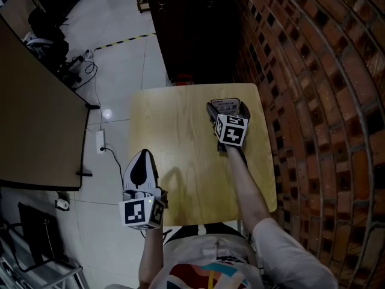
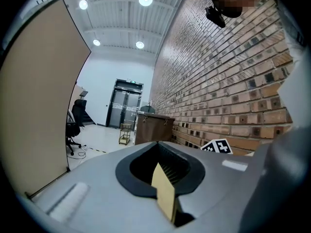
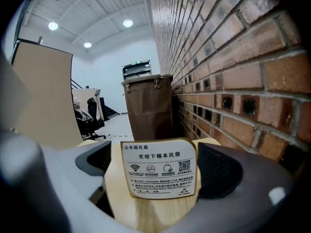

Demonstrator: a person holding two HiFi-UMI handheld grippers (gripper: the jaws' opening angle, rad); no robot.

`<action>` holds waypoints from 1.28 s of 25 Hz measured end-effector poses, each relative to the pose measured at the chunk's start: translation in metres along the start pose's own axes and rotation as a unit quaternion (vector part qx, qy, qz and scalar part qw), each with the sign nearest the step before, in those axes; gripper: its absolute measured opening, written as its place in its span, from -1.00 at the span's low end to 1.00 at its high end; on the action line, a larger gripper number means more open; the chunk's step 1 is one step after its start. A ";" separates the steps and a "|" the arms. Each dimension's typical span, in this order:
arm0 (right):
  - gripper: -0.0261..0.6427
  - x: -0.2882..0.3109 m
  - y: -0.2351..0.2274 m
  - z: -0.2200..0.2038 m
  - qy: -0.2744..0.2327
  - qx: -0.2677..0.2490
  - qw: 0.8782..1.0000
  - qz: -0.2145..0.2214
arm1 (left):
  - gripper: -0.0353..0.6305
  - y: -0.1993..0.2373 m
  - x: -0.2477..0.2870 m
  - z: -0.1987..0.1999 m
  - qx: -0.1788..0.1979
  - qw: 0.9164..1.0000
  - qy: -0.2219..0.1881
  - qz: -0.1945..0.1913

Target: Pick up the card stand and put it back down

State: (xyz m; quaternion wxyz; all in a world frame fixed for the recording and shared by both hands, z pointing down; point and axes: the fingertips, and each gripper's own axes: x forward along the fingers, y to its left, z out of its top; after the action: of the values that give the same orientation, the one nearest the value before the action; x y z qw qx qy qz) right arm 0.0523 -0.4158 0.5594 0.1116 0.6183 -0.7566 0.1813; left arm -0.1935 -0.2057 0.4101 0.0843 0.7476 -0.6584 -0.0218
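Partition panel (image 1: 36, 119) stands at the far left, with an office chair (image 1: 45, 23) beyond it and a white power strip (image 1: 100, 141) lying on the tiled floor beside it. A strip of yellow-and-black tape (image 1: 123, 40) crosses the floor farther back.

Next comes the pale wooden surface (image 1: 180, 149), a small square top pushed up to the brick wall (image 1: 313, 101). The left gripper (image 1: 143, 161) hangs over the near left edge of it, its marker cube toward the person. Its tongs are drawn together at the tips and carry nothing. In the left gripper view only a thin sliver of pale wood shows through the gap behind the tips. It sits well apart from the card.

Past the far edge of the surface stands a brown box (image 3: 149, 106) with metal clasps.

Over on the right side, near the far corner, the card stand (image 1: 227, 105) sits upright on the wood, a white printed card with small icons and a square code. The right gripper (image 1: 227, 109) is reached out to it on the person's bare forearm (image 1: 246, 191). Its tongs are spread wide, one dark pad on either side of the card. In the right gripper view a little wood shows between the left pad and the card's edge, while the right pad lies just beside the other edge. I can't see a squeeze on it from here.
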 end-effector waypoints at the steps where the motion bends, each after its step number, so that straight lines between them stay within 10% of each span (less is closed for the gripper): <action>1: 0.56 -0.007 0.002 0.007 -0.007 0.000 1.000 0.003 | -0.88 -0.002 -0.001 0.003 0.000 1.000 -0.005 -0.001; 6: -0.92 -0.065 0.002 0.052 -0.077 -0.017 0.997 -0.012 | -0.88 -0.014 -0.005 0.022 -0.001 0.999 -0.031 -0.013; 19: -0.92 -0.307 0.063 0.138 -0.284 0.033 0.944 0.167 | -0.88 -0.060 -0.037 0.069 0.031 0.993 -0.094 -0.071; 32: -0.92 -0.340 0.065 0.117 -0.279 -0.023 0.952 0.125 | -0.88 -0.086 -0.047 0.080 0.037 0.987 -0.112 -0.107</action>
State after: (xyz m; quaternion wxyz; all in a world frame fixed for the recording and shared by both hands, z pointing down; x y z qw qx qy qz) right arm 0.0665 -0.1487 0.3106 -0.1132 0.5422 -0.8326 -0.0037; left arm -0.1266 -0.1564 0.3142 -0.0211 0.8092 -0.5802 -0.0899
